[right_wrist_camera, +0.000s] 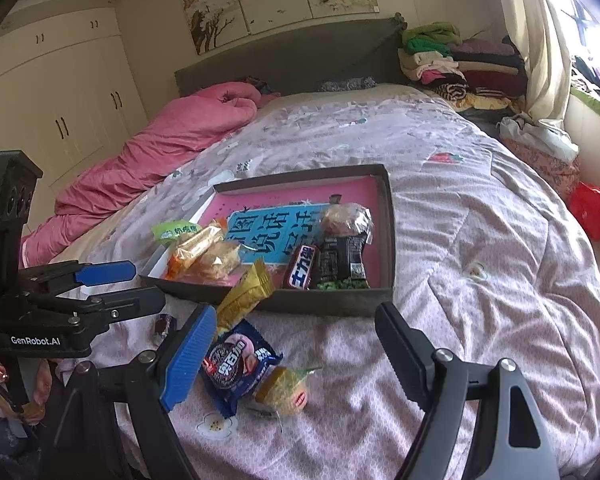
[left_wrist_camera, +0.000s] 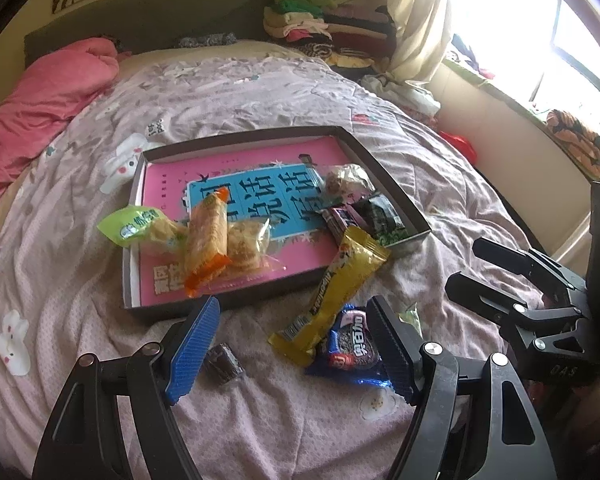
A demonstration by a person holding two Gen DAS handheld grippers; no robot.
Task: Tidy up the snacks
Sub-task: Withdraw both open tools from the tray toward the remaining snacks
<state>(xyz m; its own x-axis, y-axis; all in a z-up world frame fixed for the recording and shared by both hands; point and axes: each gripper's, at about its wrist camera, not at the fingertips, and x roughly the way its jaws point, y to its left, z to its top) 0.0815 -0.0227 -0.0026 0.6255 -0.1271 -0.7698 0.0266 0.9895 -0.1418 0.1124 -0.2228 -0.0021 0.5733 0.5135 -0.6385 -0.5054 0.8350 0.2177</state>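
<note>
1. While both grippers hover over the near edge of the bed, the left gripper (left_wrist_camera: 292,344) has its jaws spread wide with nothing pinched; its ribbed blue pad (left_wrist_camera: 194,350) stands just beside a small dark wrapped candy (left_wrist_camera: 223,362) lying on the quilt.
2. The right gripper (right_wrist_camera: 296,354) is likewise spread and empty; between its fingers, on the quilt, lie a blue cookie packet (right_wrist_camera: 236,362) and a small round yellow-green snack (right_wrist_camera: 286,390), the two touching.
3. A gold snack bar (left_wrist_camera: 332,292) lies with its long axis running from near-left to far-right; its far end rests on the tray's near rim, its near end overlaps the blue packet. The wrapper is glossy and crinkled.
4. The tray (left_wrist_camera: 384,168) is a shallow, dark rectangular box lid with a pink and blue printed floor.
5. At the tray's left: an orange-ended cracker pack (left_wrist_camera: 206,248), long axis roughly near-to-far, leaning on a green packet (left_wrist_camera: 140,228) and a clear cracker bag (left_wrist_camera: 248,244).
6. At the tray's right: a dark chocolate bar (right_wrist_camera: 302,266), a black packet (right_wrist_camera: 344,258) and a clear wrapped round cake (right_wrist_camera: 346,220), clustered and touching.
7. The pale pink quilt (right_wrist_camera: 480,248) is soft and wrinkled; a pink blanket (right_wrist_camera: 172,148) is bunched far left.
</note>
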